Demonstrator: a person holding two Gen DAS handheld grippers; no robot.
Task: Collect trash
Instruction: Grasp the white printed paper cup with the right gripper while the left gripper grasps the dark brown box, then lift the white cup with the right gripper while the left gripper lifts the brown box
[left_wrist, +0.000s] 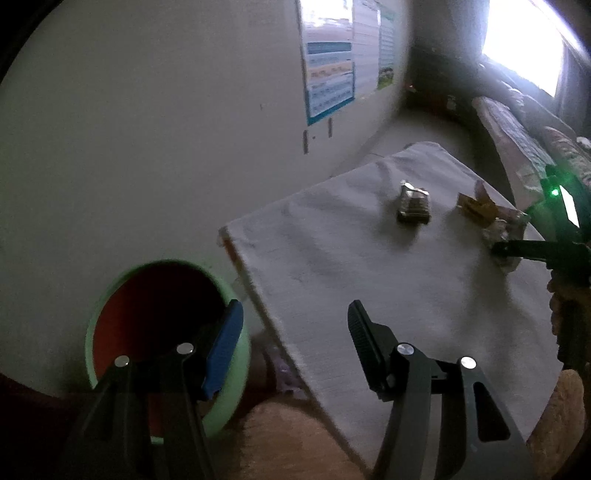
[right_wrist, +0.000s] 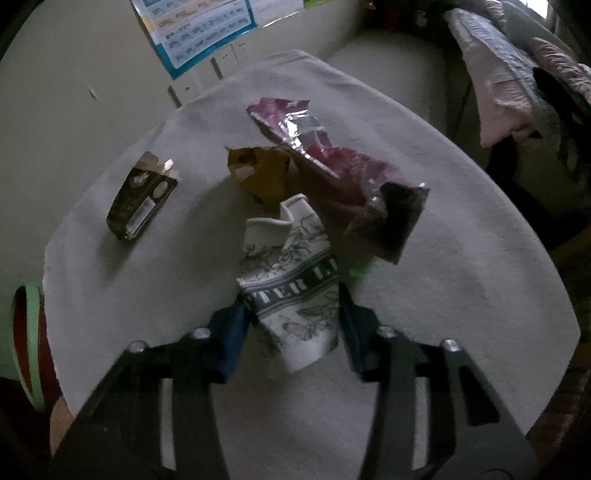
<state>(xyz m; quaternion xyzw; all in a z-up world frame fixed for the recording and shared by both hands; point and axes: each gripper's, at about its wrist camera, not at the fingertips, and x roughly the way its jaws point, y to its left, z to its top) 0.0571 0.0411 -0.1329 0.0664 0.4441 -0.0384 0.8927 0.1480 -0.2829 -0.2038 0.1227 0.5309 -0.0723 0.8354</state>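
Your right gripper (right_wrist: 291, 314) sits at the lower middle of the right wrist view, its blue-padded jaws closed against the two sides of a crumpled white paper cup (right_wrist: 291, 280) — you are holding it just above the white cloth (right_wrist: 461, 295). The cup is crushed and torn at its rim, printed with grey floral line-work and a dark band whose legible letters read "TER L" (the rest is folded out of sight). Your left gripper (left_wrist: 295, 325) at the bottom of the left wrist view stands wide apart with nothing between the pads, one finger over the green-rimmed bin (left_wrist: 110, 295) at lower left. Above the cup lie a crumpled yellow wrapper (right_wrist: 262, 177), a torn pink foil packet (right_wrist: 332, 162) with silver lining, and — to the left — a small dark carton (right_wrist: 140, 203) with a white label too small to read. A blue-bordered poster (right_wrist: 199, 29) at the top carries blurred print.
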